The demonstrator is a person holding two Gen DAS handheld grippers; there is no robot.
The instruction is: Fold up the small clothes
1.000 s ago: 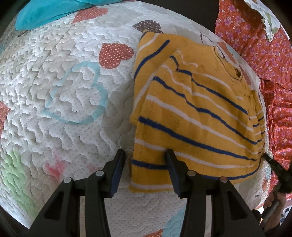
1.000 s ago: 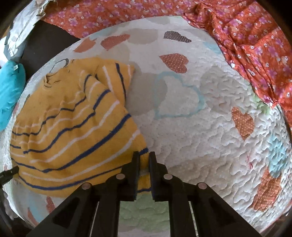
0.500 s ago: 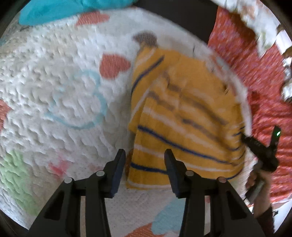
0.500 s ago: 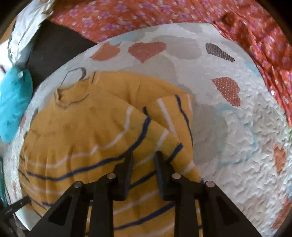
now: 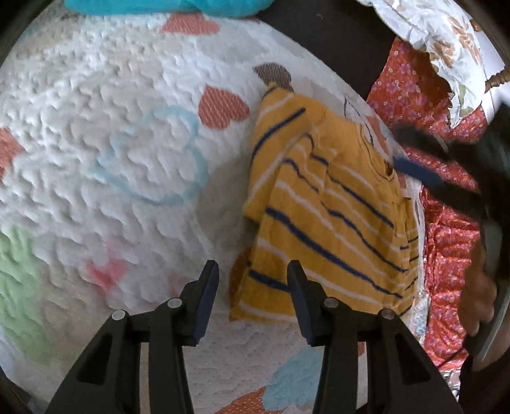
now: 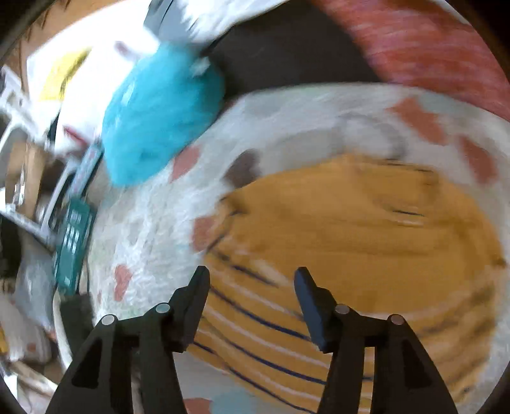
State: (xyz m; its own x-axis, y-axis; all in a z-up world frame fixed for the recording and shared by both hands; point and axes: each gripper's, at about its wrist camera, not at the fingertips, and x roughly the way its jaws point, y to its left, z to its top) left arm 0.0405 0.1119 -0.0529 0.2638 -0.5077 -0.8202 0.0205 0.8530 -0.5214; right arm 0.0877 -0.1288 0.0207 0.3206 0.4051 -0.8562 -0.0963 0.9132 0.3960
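Note:
A small yellow shirt with blue and white stripes [image 5: 331,223] lies partly folded on the white quilted heart-print blanket [image 5: 127,159]. My left gripper [image 5: 253,280] is open, its jaws on either side of the shirt's near left corner, holding nothing. My right gripper [image 6: 251,286] is open and empty above the shirt [image 6: 350,242]; that view is motion-blurred. The right gripper also shows in the left wrist view [image 5: 446,172], blurred, over the shirt's far right edge.
A turquoise garment [image 5: 165,6] lies at the blanket's far edge; it also shows in the right wrist view [image 6: 159,127]. Red floral fabric [image 5: 446,239] lies right of the shirt. Cluttered shelves and a teal box [image 6: 71,242] sit beyond the blanket's left edge.
My right gripper let go of the shirt's hem, opened wide and swung up and over the shirt. My left gripper pulled back a little, still open. The shirt's fold now lies flat.

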